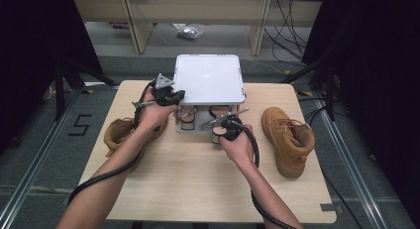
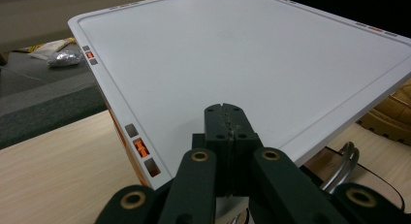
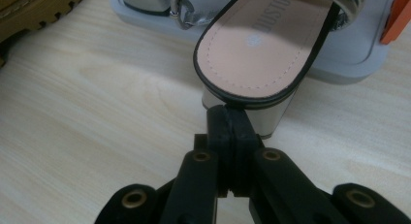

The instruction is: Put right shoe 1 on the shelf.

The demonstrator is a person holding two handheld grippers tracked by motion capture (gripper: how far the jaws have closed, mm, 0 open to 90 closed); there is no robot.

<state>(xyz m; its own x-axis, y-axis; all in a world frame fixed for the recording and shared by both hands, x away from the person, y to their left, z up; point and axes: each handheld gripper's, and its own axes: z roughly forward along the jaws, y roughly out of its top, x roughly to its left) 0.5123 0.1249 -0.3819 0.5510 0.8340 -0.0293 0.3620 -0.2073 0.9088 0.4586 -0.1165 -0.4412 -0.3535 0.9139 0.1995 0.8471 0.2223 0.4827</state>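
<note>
Right gripper (image 3: 228, 118), jaws pinched on the heel rim of the block-heeled sandal (image 3: 264, 44) jutting from the grey shoe box (image 1: 209, 80) mid-tabletop, should have drawn it out level while the closed, empty left gripper (image 2: 225, 118) steadied the lid.

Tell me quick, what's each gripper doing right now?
Left gripper: shut, pinching the white plastic box lid edge.
Right gripper: shut on the silver block-heel sandal heel rim.

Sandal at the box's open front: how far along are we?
Done: the lid is raised. In hand: the right hand-held gripper, shut, is at the heel of the sandal, which sticks out of the box. Left: another sandal sits inside; both boots stay on the table.
</note>
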